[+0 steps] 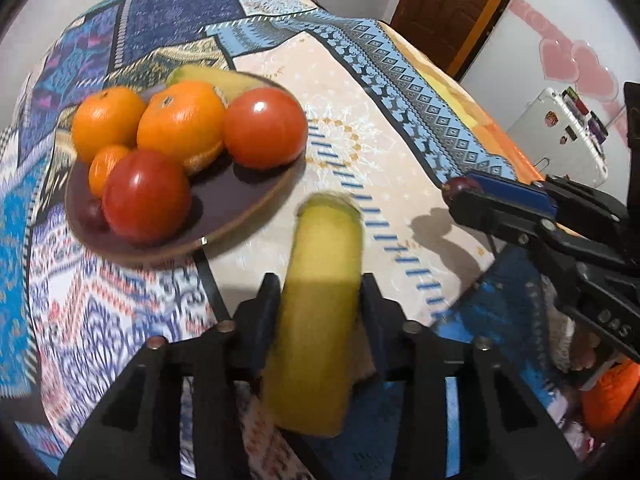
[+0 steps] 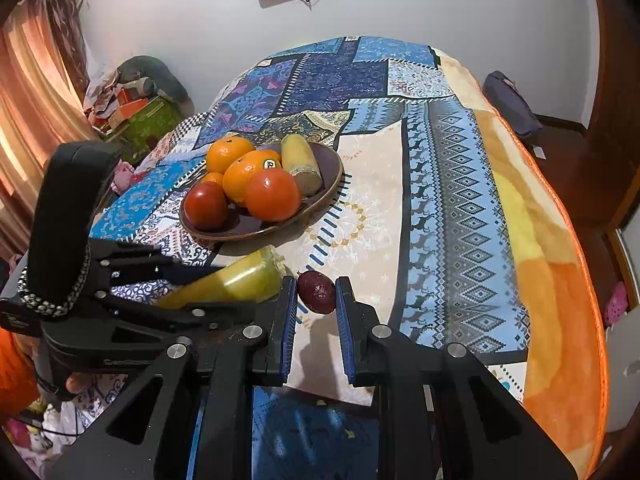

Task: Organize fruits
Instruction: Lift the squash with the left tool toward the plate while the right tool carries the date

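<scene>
My left gripper (image 1: pixel 320 288) is shut on a yellow-green banana piece (image 1: pixel 320 304) and holds it above the cloth, just right of the brown plate (image 1: pixel 224 216). The plate holds oranges (image 1: pixel 180 124), two tomatoes (image 1: pixel 264 128) and another banana piece (image 2: pixel 300 164). My right gripper (image 2: pixel 316 294) is shut on a small dark purple fruit (image 2: pixel 317 292) near the bed's front part. The right gripper also shows in the left wrist view (image 1: pixel 460 192), with the purple fruit (image 1: pixel 458 186) at its tip. The held banana also shows in the right wrist view (image 2: pixel 232 280).
A patterned blue and beige blanket (image 2: pixel 440 160) covers the bed. Its orange edge (image 2: pixel 560 280) drops off on the right. A wooden door (image 1: pixel 448 4) and a white case (image 1: pixel 560 136) stand beyond the bed. Clutter (image 2: pixel 136 104) lies at the far left.
</scene>
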`<state>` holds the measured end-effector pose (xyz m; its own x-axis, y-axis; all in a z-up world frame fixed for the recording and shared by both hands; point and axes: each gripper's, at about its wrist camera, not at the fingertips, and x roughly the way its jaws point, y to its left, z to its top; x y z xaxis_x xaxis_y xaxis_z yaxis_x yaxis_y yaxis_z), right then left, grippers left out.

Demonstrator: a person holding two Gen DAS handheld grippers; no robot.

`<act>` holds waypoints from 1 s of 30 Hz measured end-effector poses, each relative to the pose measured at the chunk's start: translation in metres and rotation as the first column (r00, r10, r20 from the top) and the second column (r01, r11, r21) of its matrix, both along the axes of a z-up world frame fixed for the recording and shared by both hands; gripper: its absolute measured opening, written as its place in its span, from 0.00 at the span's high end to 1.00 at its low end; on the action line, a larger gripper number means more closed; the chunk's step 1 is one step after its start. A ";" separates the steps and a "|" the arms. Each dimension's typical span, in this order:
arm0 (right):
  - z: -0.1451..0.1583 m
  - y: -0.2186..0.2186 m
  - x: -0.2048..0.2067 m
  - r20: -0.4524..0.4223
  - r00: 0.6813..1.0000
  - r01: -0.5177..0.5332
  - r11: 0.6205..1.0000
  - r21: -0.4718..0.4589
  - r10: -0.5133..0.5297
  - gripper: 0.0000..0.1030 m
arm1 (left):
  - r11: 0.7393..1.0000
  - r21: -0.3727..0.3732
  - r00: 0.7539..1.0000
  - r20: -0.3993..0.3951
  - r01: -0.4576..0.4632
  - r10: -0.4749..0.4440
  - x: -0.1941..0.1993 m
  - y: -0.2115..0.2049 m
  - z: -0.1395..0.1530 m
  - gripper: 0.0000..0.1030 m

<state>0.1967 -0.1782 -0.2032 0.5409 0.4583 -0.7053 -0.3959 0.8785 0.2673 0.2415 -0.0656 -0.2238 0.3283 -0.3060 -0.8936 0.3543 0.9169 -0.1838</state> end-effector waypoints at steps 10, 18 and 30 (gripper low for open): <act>0.000 0.005 -0.009 0.000 1.000 -0.019 1.000 0.002 0.019 0.83 | 0.998 0.047 0.999 0.010 -0.042 0.041 -0.010 -0.007 -0.006 0.64; 0.003 0.006 -0.012 -0.005 1.000 -0.017 1.000 0.010 0.017 0.83 | 0.997 0.055 0.997 0.056 -0.055 0.052 -0.026 -0.004 -0.001 0.65; 0.012 0.017 -0.002 0.025 0.999 -0.027 0.999 0.016 0.027 0.83 | 0.994 0.008 0.989 0.103 -0.108 0.106 -0.039 0.033 0.033 0.68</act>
